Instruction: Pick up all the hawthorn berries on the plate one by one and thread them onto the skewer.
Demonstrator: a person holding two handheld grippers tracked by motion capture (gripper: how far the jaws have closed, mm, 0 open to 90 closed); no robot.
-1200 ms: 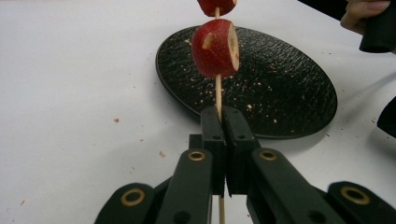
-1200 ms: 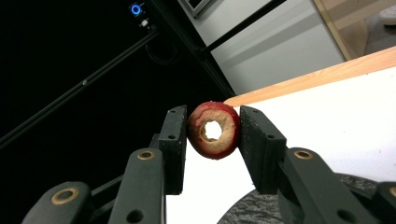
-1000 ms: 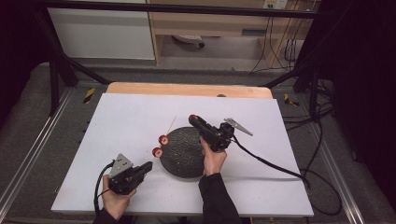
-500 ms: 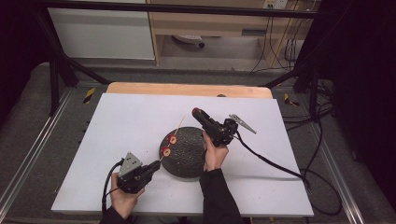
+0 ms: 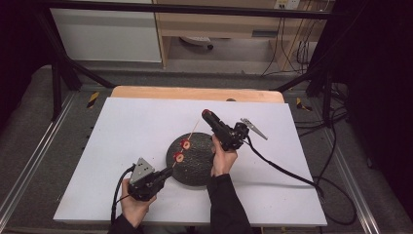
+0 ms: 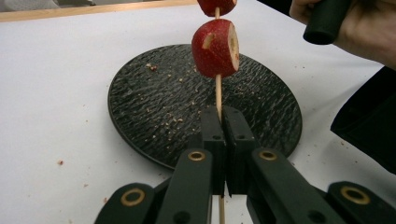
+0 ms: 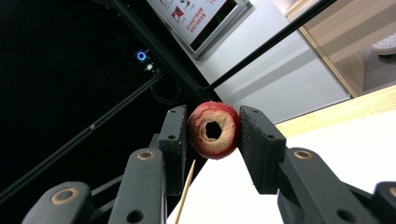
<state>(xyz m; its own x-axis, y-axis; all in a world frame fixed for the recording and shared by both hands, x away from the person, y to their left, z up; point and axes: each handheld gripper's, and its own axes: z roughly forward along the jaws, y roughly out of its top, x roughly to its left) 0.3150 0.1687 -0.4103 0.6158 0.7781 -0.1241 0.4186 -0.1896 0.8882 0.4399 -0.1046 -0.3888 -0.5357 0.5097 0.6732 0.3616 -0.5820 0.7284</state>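
High view: left gripper (image 5: 165, 173) pinching a wooden skewer (image 5: 194, 130) with two red fruit pieces (image 5: 182, 150) over a black plate (image 5: 199, 165) on the white surface (image 5: 122, 136); right gripper (image 5: 207, 116) raised beyond the plate, near the skewer's far tip.

Left gripper view: jaws pressed together on the skewer (image 6: 218, 93), lower fruit piece (image 6: 215, 48) threaded above, crumbs on the plate (image 6: 154, 116).

Right gripper view: jaws clamping a cored fruit slice (image 7: 213, 130), skewer tip (image 7: 186, 191) just below.

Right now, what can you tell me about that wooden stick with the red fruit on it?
The skewer is a thin, pale wooden stick. The left tool pinches its lower end shut, so it slants up over the black plate. Two red fruit slices with pale cut faces are threaded on it, apart from each other. Its bare tip points toward the right tool.
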